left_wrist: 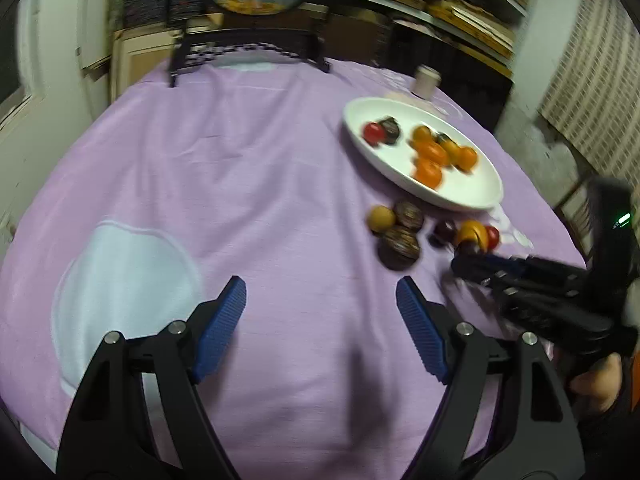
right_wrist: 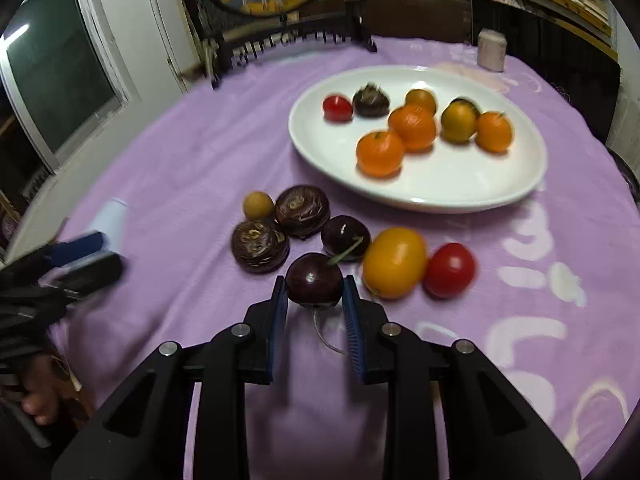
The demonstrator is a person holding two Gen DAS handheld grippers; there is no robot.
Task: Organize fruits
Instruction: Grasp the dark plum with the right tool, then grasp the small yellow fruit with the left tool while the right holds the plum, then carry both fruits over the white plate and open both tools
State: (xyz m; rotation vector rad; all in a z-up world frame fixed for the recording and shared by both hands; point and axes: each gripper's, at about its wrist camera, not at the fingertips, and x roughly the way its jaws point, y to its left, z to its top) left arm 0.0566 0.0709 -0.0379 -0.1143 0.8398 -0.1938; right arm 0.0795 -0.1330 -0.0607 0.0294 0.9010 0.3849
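The task is judged to be partly done. Seven fruits are seen on the white plate (right_wrist: 420, 196): a red tomato (right_wrist: 337, 107), a dark chestnut-like fruit (right_wrist: 371, 100) and five orange and yellow-orange fruits (right_wrist: 412, 127). Seven more remain on the desk (right_wrist: 180, 152), which is covered with a lilac cloth: a small tan fruit (right_wrist: 258, 205), two dark ridged fruits (right_wrist: 302, 211), two cherries, a yellow fruit (right_wrist: 394, 262) and a second red tomato (right_wrist: 450, 270). All seven lie in a loose cluster just in front of the plate, and each is judged to need transfer. The right gripper (right_wrist: 314, 292) is positioned at the near cherry (right_wrist: 314, 282), which is bracketed between the two blue pads; the pads appear to touch its sides, so the cherry is taken to be pinched, although firm contact cannot be confirmed owing to blur. The cherry's underside appears close to the cloth; whether it is lifted cannot be told. The second cherry (right_wrist: 345, 235) lies just beyond the first, with the yellow fruit just to the right. The left gripper (left_wrist: 320, 300) is held spread wide over bare cloth, with nothing between its pads, well apart from the cluster.
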